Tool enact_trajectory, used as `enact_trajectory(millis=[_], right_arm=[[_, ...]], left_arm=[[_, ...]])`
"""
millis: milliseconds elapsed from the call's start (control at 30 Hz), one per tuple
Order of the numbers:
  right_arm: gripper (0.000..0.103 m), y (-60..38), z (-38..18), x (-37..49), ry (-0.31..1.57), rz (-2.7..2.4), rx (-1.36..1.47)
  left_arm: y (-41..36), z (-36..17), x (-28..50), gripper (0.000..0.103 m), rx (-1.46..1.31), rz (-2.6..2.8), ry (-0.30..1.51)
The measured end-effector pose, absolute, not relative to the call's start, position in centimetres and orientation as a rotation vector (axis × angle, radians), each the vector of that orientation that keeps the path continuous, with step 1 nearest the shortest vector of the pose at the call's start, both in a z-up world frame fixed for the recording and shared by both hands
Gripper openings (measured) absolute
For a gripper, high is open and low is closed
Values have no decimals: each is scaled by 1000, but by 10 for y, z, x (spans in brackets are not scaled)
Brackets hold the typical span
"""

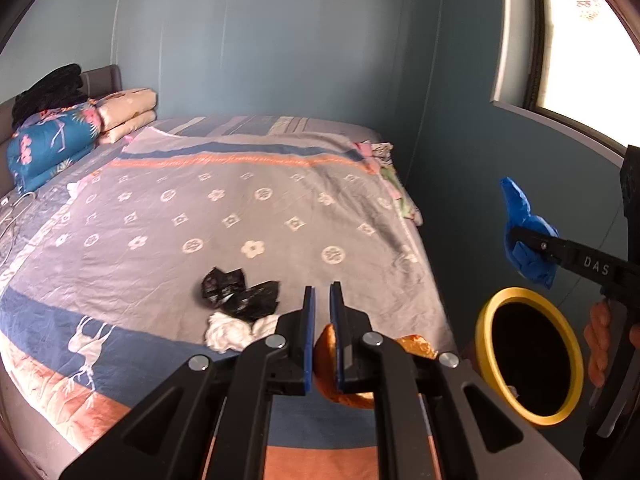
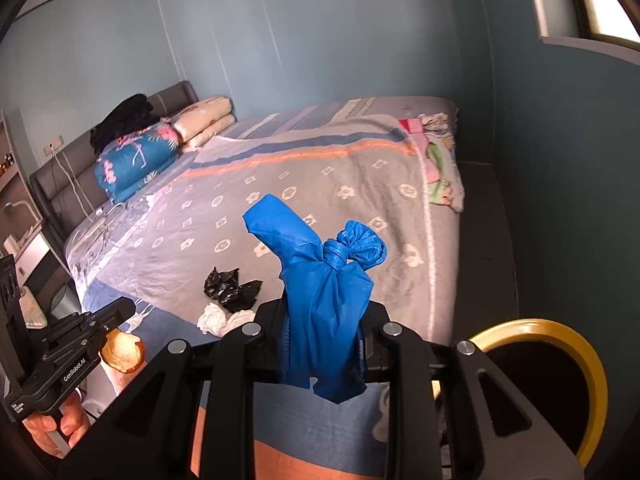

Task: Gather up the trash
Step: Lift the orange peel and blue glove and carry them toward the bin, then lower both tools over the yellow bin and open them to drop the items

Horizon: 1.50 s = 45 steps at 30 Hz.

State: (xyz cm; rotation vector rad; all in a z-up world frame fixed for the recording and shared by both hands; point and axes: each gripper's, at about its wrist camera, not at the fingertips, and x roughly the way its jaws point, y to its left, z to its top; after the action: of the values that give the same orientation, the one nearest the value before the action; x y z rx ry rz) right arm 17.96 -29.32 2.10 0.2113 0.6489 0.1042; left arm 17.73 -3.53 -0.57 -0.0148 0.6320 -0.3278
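Observation:
My left gripper (image 1: 322, 290) is shut on a piece of orange peel (image 1: 326, 360) above the near end of the bed; in the right wrist view the same gripper (image 2: 116, 326) shows at the lower left with the peel (image 2: 122, 354) under its tip. My right gripper (image 2: 324, 316) is shut on a knotted blue plastic bag (image 2: 320, 280), and its fingertips are hidden behind the bag. From the left wrist view the blue bag (image 1: 528, 240) hangs above a yellow-rimmed bin (image 1: 486, 340). Crumpled black plastic (image 1: 238, 294) and white tissue (image 1: 228, 332) lie on the bedspread (image 1: 248, 208).
The yellow-rimmed bin (image 2: 532, 326) stands on the floor by the bed's right side. Folded quilts (image 1: 52, 140) and dark clothes (image 1: 48, 92) are stacked at the headboard. Loose cloths (image 2: 440, 168) lie at the bed's far right edge. A window (image 1: 580, 40) is in the right wall.

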Motion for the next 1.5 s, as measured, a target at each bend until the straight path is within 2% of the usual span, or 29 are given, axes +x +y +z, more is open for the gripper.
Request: enact_trajectory(millis=[567, 1500], right_arm=[[24, -392, 25, 123, 593, -35, 301], [25, -484, -36, 93, 637, -130, 451]], left_arm=[[-151, 11, 157, 7, 43, -527, 627], [-276, -44, 143, 7, 174, -717, 754]])
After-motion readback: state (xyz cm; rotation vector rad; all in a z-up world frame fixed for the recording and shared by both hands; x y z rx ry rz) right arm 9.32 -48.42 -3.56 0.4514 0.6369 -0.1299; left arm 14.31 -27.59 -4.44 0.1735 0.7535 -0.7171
